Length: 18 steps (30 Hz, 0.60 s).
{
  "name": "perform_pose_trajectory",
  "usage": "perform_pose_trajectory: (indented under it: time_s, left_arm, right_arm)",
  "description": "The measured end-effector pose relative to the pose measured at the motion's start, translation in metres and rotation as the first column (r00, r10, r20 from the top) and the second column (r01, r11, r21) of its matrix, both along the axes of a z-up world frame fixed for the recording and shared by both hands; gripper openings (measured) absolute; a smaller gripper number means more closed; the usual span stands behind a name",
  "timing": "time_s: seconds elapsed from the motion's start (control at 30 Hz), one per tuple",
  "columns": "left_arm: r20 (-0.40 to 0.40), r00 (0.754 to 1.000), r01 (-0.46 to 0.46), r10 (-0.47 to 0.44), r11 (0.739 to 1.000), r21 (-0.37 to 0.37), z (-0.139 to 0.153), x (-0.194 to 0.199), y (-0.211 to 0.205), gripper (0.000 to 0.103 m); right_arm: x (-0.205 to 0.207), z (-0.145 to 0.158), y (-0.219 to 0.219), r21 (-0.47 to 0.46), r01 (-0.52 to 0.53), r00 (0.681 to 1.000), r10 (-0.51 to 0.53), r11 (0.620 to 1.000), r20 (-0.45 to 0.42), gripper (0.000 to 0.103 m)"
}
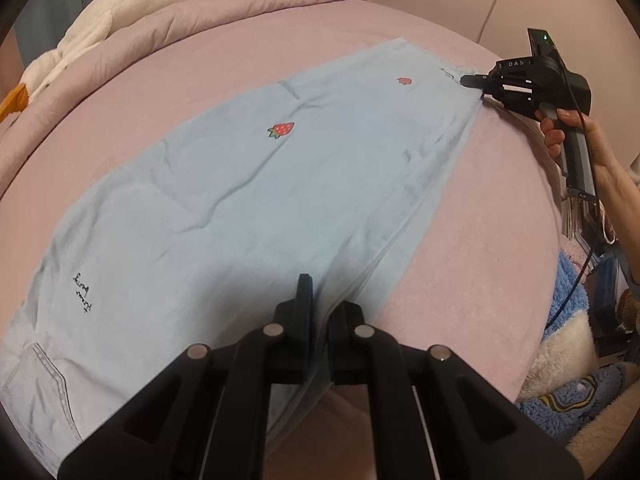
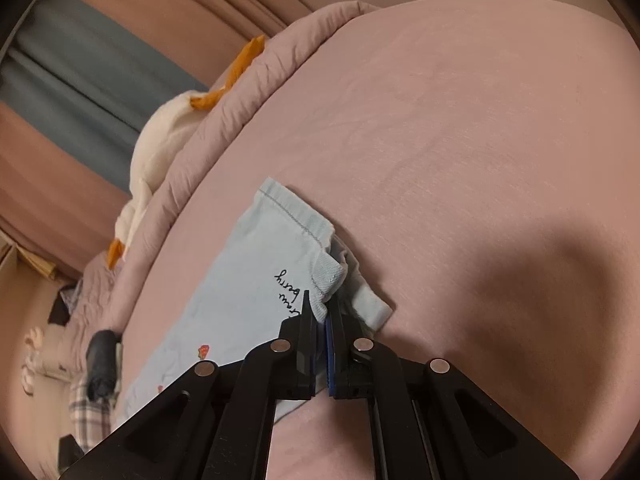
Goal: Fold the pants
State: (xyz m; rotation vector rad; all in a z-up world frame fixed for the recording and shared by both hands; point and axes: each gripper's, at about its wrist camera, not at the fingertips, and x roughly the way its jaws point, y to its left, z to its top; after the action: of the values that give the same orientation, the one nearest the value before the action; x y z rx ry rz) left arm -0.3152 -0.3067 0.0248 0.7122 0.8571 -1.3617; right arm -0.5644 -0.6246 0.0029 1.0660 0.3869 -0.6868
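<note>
Light blue pants with red strawberry prints lie flat along the pink bed, legs stacked together. My left gripper is shut on the near edge of the pants close to the waist end. My right gripper shows at the far end in the left wrist view, shut on the leg hems. In the right wrist view the right gripper pinches the hemmed cuff of the pants, with the cuff bunched between its jaws.
A folded pink quilt and a white and orange plush toy lie along the far side of the bed. Blue and white fluffy fabric sits past the bed's right edge. Curtains hang behind.
</note>
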Motion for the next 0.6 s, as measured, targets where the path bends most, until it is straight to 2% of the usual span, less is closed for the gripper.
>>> perform_pose_trajectory:
  time_s: [0.1,0.17,0.23,0.27,0.33,0.37,0.43,0.47,0.5,0.6]
  left_arm:
    - [-0.013,1.000,-0.005,0.005,1.000,-0.012,0.009,-0.003,0.009,0.008]
    - [-0.050,0.998,-0.024,0.022,0.999,-0.039,0.020,-0.003,0.022,0.009]
    - [-0.126,0.991,-0.057,0.047,0.995,-0.083,0.033,0.005,0.036,0.010]
    - [-0.149,0.987,-0.073,0.058,0.993,-0.096,0.036,0.007,0.040,0.011]
    - [-0.220,0.971,-0.122,0.091,0.984,-0.132,0.045,0.020,0.045,0.017]
    - [-0.217,0.970,-0.147,0.115,0.979,-0.141,0.046,0.023,0.045,0.023]
    - [-0.224,0.958,-0.217,0.181,0.965,-0.148,0.047,0.034,0.041,0.027]
    - [-0.279,0.940,-0.245,0.196,0.957,-0.153,0.044,0.041,0.038,0.028]
    - [-0.292,0.934,-0.259,0.207,0.953,-0.154,0.041,0.042,0.037,0.028]
    - [-0.284,0.925,-0.289,0.254,0.953,-0.090,0.018,0.041,0.027,0.028]
  right_arm:
    - [-0.008,-0.003,-0.006,0.066,0.002,0.999,-0.004,0.998,0.037,0.004]
    - [-0.023,0.006,-0.002,0.058,0.037,0.999,-0.039,0.998,0.034,0.006]
    - [-0.032,0.023,0.008,-0.017,0.078,0.997,-0.078,0.997,-0.015,0.019]
    - [-0.031,0.030,0.014,-0.059,0.093,0.994,-0.096,0.994,-0.055,0.020]
    - [-0.022,0.048,0.030,-0.176,0.054,0.984,-0.082,0.983,-0.156,0.020]
    - [-0.009,0.055,0.039,-0.219,0.002,0.973,-0.053,0.976,-0.223,0.020]
    - [0.013,0.060,0.051,-0.245,-0.086,0.966,0.021,0.966,-0.258,0.020]
    - [0.027,0.062,0.060,-0.251,-0.156,0.967,0.096,0.955,-0.238,0.020]
    - [0.044,0.062,0.070,-0.245,-0.227,0.962,0.178,0.943,-0.209,0.020]
    - [0.093,0.049,0.103,-0.169,-0.412,0.908,0.388,0.895,-0.160,0.020]
